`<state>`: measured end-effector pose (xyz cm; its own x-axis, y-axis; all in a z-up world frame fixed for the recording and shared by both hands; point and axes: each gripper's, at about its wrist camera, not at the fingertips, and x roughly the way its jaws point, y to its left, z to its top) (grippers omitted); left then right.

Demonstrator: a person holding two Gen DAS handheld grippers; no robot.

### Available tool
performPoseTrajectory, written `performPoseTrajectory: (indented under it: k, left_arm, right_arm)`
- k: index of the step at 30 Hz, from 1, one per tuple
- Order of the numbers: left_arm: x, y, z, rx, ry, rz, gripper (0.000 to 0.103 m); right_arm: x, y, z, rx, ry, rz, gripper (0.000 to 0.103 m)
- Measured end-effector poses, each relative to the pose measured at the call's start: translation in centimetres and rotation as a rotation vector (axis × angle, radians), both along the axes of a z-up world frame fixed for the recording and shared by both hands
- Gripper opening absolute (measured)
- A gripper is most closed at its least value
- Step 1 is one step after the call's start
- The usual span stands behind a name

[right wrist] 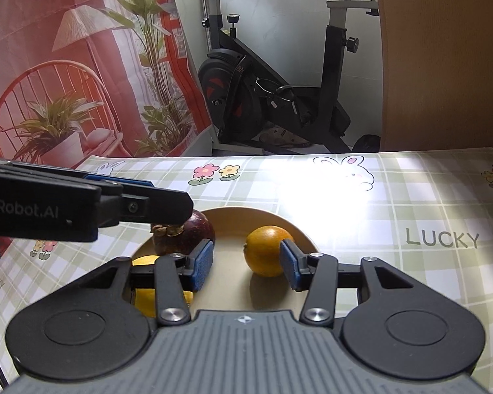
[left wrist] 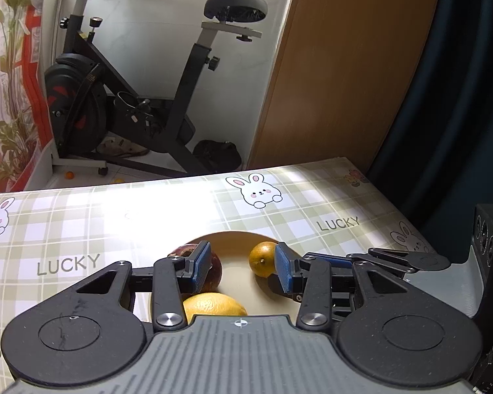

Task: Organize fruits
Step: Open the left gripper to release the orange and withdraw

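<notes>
Behind the table (left wrist: 180, 216), covered in a checked bunny cloth, an exercise bike (left wrist: 121, 98) is seen. Both the left gripper (left wrist: 243, 267) and right gripper (right wrist: 246, 264) are held apart, empty, above the plate (right wrist: 233, 216) carrying the fruits (right wrist: 266, 249). Only the right view shows a printed plant backdrop (right wrist: 82, 65).

Both wrist views look steeply down, close over the same plate (left wrist: 233, 243) of fruit

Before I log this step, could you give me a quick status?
Left gripper and right gripper open, empty. Mangosteen, orange, lemon on plate. Nothing in the way.
</notes>
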<state>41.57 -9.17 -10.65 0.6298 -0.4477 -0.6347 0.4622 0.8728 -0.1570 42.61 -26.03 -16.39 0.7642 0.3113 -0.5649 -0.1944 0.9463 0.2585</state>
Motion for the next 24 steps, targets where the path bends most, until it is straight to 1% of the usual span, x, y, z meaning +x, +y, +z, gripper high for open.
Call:
performPoseTrajectory:
  k: [4, 7, 13, 18, 24]
  left_arm:
    - [-3.0, 1.7, 1.0, -0.005, -0.035, 0.023, 0.045]
    - [-4.9, 3.0, 1.3, -0.012, -0.044, 0.043, 0.045]
    - [-7.7, 5.5, 1.4, -0.034, -0.049, 0.095, 0.045]
    - [-8.6, 7.5, 0.8, -0.037, -0.039, 0.137, 0.045]
    - [-8.9, 9.7, 0.8, -0.031, -0.041, 0.183, 0.045]
  right_arm:
    - [-2.9, 0.2, 1.3, 0.021, -0.032, -0.01, 0.048]
    - [-4.9, 0.5, 2.0, 0.038, -0.049, -0.016, 0.048]
    - [-7.9, 1.4, 2.1, 0.061, -0.047, -0.014, 0.048]
    - [-9.6, 2.6, 1.6, 0.065, -0.026, 0.012, 0.048]
    - [-10.4, 4.5, 1.2, 0.041, -0.01, 0.066, 0.048]
